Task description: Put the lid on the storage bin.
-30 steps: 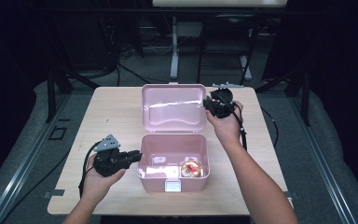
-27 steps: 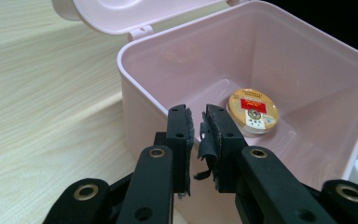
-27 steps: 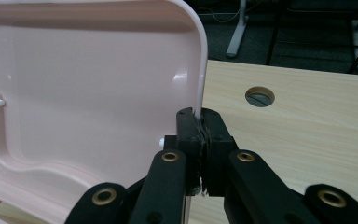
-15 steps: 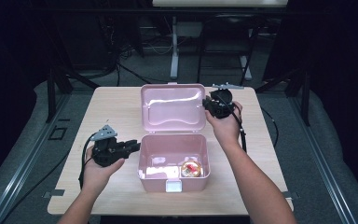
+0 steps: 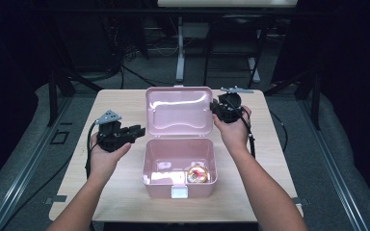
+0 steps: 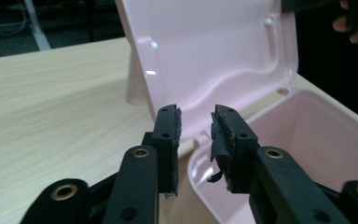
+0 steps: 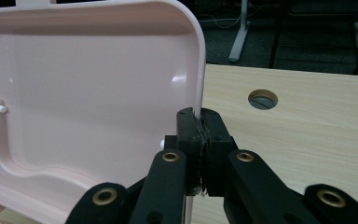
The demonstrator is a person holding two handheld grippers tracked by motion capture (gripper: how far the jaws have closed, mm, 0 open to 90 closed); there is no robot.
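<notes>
Your right hand-held gripper (image 5: 215,109) stays clenched on the right edge of the pink box's raised lid (image 5: 177,110). The box (image 5: 179,166) sits mid-tabletop (image 5: 125,103). Your left hand-held gripper (image 5: 138,130), jaws parted and empty, has lifted away from the box's left wall since a second ago.

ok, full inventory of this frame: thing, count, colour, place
box: 1, pink, open, near middle of table
lid: 1, pink, raised behind box, right edge clamped
round item: 1, gold and red, inside box, right side; what it is cannot be told
latch: 1, white, box front
table: 1, light wood, cable hole at right
left tool: 1, black, open, left of box
right tool: 1, black, shut on lid edge
</notes>
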